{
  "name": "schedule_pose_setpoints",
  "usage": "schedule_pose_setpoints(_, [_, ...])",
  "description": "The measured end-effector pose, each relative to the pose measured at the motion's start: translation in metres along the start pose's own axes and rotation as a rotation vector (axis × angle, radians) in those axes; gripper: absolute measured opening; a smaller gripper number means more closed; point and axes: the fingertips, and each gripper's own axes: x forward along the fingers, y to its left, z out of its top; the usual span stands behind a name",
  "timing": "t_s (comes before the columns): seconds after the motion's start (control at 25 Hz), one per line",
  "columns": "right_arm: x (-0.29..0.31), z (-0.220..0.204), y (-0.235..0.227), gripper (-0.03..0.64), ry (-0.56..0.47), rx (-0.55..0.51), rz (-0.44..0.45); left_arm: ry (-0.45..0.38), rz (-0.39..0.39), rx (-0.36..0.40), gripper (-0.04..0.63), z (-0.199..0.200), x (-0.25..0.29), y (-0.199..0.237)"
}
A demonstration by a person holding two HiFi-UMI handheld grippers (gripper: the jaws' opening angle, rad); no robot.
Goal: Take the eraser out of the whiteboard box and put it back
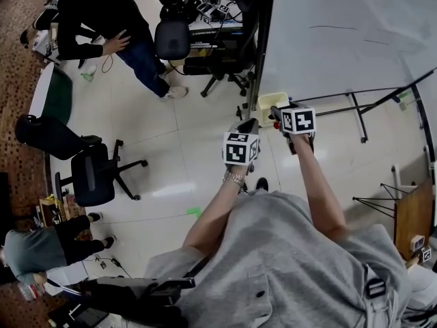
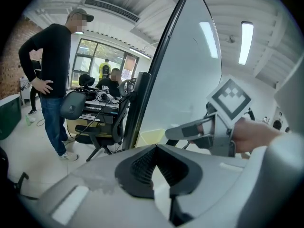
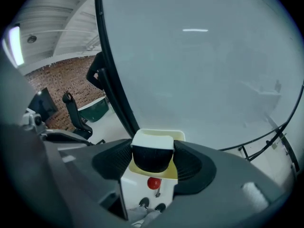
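The eraser [image 3: 152, 141], white on top with a black felt body, sits between the pads of my right gripper [image 3: 152, 155], which is shut on it. Right under it is the pale yellow whiteboard box [image 3: 180, 137], with a red knob [image 3: 153, 183] on the white face below. In the head view the right gripper [image 1: 279, 112] reaches to the box [image 1: 268, 102] at the lower edge of the whiteboard [image 1: 341, 33]. My left gripper [image 1: 249, 124] hangs just left of it. Its jaws [image 2: 156, 148] meet at the tips with nothing between them.
A person in black [image 1: 102, 19] stands at the upper left beside an office chair [image 1: 172, 39] and a cluttered desk [image 1: 208, 12]. Another chair [image 1: 95, 175] and a seated person [image 1: 41, 250] are at the left. The whiteboard's stand legs [image 1: 356, 111] spread at the right.
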Motion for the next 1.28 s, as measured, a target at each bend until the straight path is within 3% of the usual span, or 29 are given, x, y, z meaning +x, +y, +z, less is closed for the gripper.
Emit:
schedule_pose_setpoints(0.2, [0.045, -0.036, -0.011, 0.276, 0.075, -0.016, -0.051, -0.001, 0.004, -0.005, 0.003, 0.000, 0.002, 0.005])
schedule_pose_setpoints(0.48, [0.046, -0.038, -0.008, 0.282, 0.025, 0.010, -0.086, 0.011, 0.003, -0.008, 0.003, -0.008, -0.005, 0.013])
schedule_pose_setpoints(0.8, [0.008, -0.017, -0.003, 0.279, -0.068, 0.065, -0.126, 0.006, -0.038, -0.025, 0.003, -0.023, -0.017, 0.001])
schedule_pose_setpoints(0.88, [-0.002, -0.017, -0.005, 0.239, -0.091, 0.077, -0.139, 0.012, -0.047, -0.042, 0.003, -0.032, -0.018, -0.005])
schedule_pose_setpoints(0.96, [-0.011, -0.019, -0.006, 0.003, -0.111, 0.076, -0.151, 0.018, -0.047, -0.049, 0.003, -0.040, -0.018, -0.009])
schedule_pose_setpoints(1.28, [-0.037, -0.066, 0.021, 0.003, -0.102, 0.079, -0.068, -0.001, 0.020, -0.037, 0.003, -0.050, -0.040, -0.026])
